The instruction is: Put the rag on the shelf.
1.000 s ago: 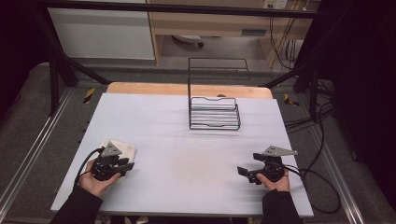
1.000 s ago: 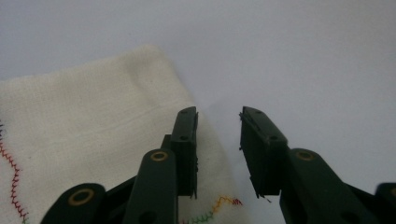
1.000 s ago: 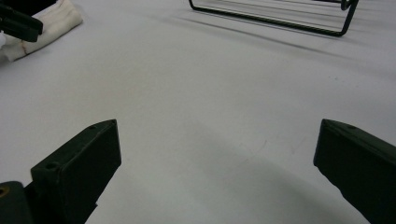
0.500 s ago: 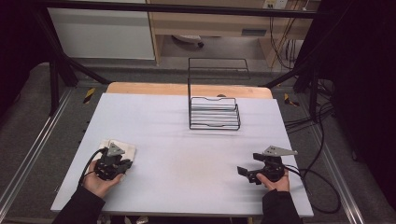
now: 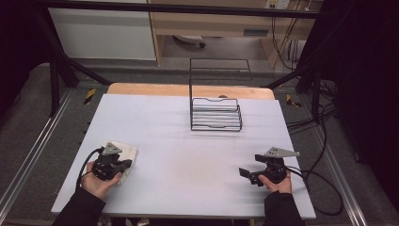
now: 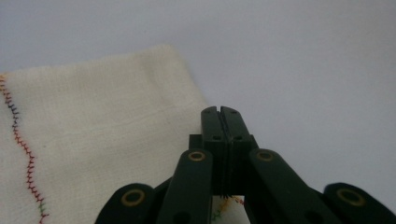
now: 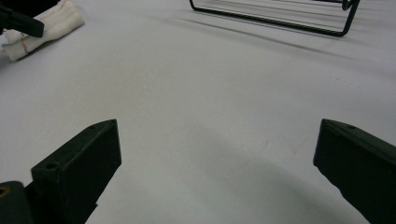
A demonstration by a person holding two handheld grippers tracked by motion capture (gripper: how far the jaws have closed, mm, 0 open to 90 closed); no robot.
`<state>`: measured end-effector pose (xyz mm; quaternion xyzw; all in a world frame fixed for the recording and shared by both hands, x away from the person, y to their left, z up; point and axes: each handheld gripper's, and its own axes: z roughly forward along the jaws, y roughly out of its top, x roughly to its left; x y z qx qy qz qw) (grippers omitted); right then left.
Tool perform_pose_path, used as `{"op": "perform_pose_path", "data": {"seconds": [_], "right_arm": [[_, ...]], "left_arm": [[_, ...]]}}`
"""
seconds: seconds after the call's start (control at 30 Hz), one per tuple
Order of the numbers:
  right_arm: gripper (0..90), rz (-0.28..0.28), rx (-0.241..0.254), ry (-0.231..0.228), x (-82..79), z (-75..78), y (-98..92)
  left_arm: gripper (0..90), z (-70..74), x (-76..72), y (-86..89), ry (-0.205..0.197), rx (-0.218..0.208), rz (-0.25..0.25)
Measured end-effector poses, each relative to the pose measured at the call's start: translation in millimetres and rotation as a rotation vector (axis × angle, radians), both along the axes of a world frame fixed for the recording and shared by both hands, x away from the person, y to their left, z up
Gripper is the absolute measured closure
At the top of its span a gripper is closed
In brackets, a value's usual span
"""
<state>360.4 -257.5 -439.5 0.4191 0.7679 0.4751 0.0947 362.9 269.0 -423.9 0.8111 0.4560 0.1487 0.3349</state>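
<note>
A folded cream cloth [image 5: 128,154] with coloured stitching lies at the table's front left. My left gripper [image 5: 121,166] sits over its near right edge. Its jaws have just been closing and now meet, pinching the edge of the cloth [image 6: 93,140]; a bit of stitched hem shows between them near the base of the left gripper [image 6: 222,113]. My right gripper [image 5: 246,175] rests at the front right, held low over bare table and pointing left. The right gripper [image 7: 217,135] stands wide open with nothing between its fingers, and the cloth [image 7: 46,21] lies far off at the upper left.
A black wire rack [image 5: 216,115] stands at the back centre of the white table [image 5: 188,141], its base [image 7: 280,18] ahead of my right gripper. Cables trail from both grippers. A wooden strip runs along the table's far edge.
The left gripper's jaws have closed on the cloth's edge. Neither hand has shifted, and the right gripper stays open.
</note>
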Motion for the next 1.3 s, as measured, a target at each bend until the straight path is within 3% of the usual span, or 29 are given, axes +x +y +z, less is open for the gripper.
{"op": "perform_pose_path", "data": {"seconds": [0.03,0.07,0.27,0.33,0.5,0.53,0.67,0.73,1.07,1.2,1.3], "right_arm": [[1.4,0.0,0.0,-0.001,0.1,-0.1,0.1],[1.5,0.002,-0.001,-0.001,0.2,-0.2,0.0],[1.5,0.006,-0.002,-0.002,0.5,-0.5,0.3],[1.5,0.006,-0.001,-0.001,0.5,-0.7,0.6],[1.5,0.007,-0.001,-0.001,0.6,-0.8,0.7],[1.5,0.007,-0.001,0.0,0.6,-0.7,0.7],[1.5,0.006,0.0,-0.001,0.9,-1.0,1.1],[1.5,0.006,0.0,0.001,0.8,-1.1,1.2],[1.4,0.005,0.003,-0.001,0.2,-0.3,0.5],[1.4,0.004,0.005,-0.002,0.1,-0.1,0.3],[1.4,0.003,0.008,-0.001,0.0,0.0,0.6]], "left_arm": [[89.6,0.0,0.0,0.0,0.0,0.0,0.0],[89.6,2.1,-1.3,-1.2,0.001,-0.026,-0.011],[89.7,3.7,-3.8,-10.8,0.003,-0.031,-0.038],[89.6,3.7,-4.0,-13.7,-0.007,-0.007,-0.041],[88.2,-3.7,0.1,-12.5,0.015,0.017,-0.026],[86.7,-4.8,0.3,-13.3,0.014,0.016,-0.025],[65.7,-4.6,4.4,-17.4,-0.012,0.013,-0.008],[62.0,-7.5,9.8,-22.7,-0.005,0.034,0.002],[70.1,-13.7,10.8,-26.1,-0.019,0.091,0.032],[76.3,-13.4,9.4,-34.1,-0.033,0.175,0.045],[83.7,-12.1,12.0,-33.4,-0.014,0.17,0.056]]}}
